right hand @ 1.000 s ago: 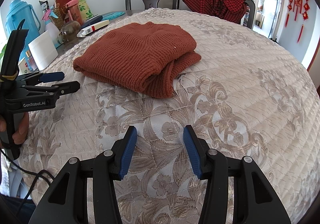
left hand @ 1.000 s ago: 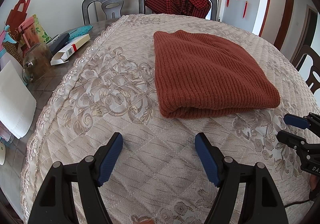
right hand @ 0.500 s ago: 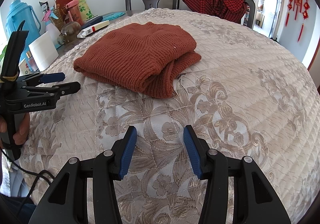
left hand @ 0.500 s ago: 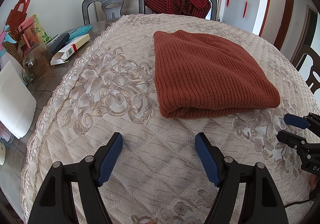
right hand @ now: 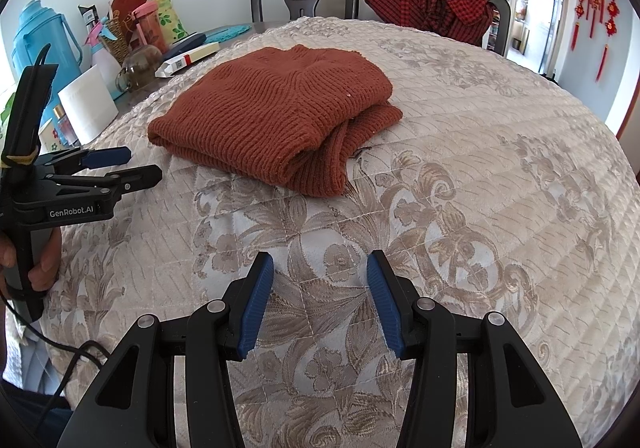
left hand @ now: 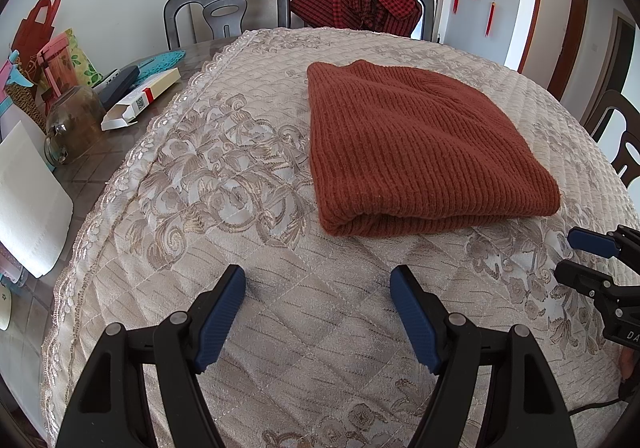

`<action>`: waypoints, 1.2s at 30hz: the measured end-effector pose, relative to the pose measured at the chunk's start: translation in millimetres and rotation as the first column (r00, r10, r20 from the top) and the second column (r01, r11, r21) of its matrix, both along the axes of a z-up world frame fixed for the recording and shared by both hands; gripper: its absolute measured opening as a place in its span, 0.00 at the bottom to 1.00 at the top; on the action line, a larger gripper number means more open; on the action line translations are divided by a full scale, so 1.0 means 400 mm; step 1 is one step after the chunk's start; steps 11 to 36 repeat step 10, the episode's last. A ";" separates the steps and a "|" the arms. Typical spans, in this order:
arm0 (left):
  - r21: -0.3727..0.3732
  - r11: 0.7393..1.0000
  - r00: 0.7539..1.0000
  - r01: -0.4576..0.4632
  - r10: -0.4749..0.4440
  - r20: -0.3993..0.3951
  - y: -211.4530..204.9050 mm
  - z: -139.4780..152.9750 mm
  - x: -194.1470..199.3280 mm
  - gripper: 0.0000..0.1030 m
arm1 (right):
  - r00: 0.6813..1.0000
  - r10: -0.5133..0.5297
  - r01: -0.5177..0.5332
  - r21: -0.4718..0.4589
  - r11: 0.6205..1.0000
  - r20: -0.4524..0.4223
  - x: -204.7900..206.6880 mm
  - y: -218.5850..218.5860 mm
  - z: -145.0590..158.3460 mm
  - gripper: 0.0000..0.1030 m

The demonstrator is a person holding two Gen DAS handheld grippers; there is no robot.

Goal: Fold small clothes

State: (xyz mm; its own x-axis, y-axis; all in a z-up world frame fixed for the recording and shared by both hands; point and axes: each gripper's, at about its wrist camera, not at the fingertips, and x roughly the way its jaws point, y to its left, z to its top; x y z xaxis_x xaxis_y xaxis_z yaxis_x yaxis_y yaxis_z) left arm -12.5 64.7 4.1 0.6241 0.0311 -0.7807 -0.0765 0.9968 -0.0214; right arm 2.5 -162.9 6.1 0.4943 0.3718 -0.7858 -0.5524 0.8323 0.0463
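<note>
Sweater (left hand: 416,152) folded (sleeves hidden), claws apart

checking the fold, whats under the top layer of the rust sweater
More of the folded rust sweater: lower knit layers stick out at its near right corner. It lies on the quilted cloth. What is tucked deeper inside the fold is covered.

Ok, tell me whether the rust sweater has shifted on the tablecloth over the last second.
No. The rust sweater sits at the same spot on the tablecloth's floral pattern in both views, its folded edge unchanged.

Round table (left hand: 92,164), quilted cloth (left hand: 224,184), folded sweater (left hand: 416,156)
</note>
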 end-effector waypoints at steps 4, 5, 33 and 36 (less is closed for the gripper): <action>0.000 1.000 1.000 0.000 0.000 0.000 0.001 0.000 0.000 0.75 | 1.000 0.000 0.000 0.000 1.000 0.000 0.000 -0.001 0.000 0.48; 0.000 1.000 1.000 0.000 0.000 0.000 0.000 0.000 0.000 0.75 | 1.000 0.000 0.000 -0.001 1.000 0.000 0.000 0.001 0.000 0.48; 0.000 1.000 1.000 0.000 0.000 0.000 0.001 0.000 0.000 0.75 | 1.000 0.000 0.000 0.000 1.000 0.000 0.000 -0.001 0.000 0.48; 0.000 1.000 1.000 0.000 0.000 0.000 0.001 0.000 0.000 0.75 | 1.000 0.000 0.000 0.000 1.000 0.000 0.000 -0.001 0.000 0.48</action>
